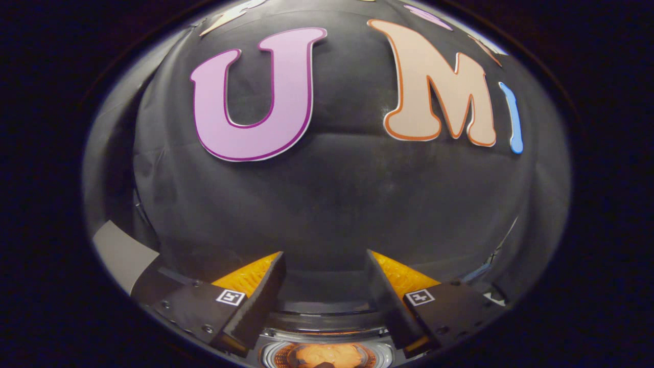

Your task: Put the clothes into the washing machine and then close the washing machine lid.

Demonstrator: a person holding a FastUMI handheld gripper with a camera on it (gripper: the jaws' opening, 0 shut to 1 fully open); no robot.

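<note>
Gripper (325,263) hangs above the washing machine, fingers wide apart, gripping nothing.
At bottom centre, the round grey-rimmed washing machine opening (327,352) shows orange clothes (322,354) inside, below the fingers.

A staged recording booth, not a home: a creased black cloth wall (327,194) closes off the whole background, and a grey flat panel (120,253) leans at the side below it.

Black cloth wall (327,194) ahead; pale panel (120,253) beside.
</note>
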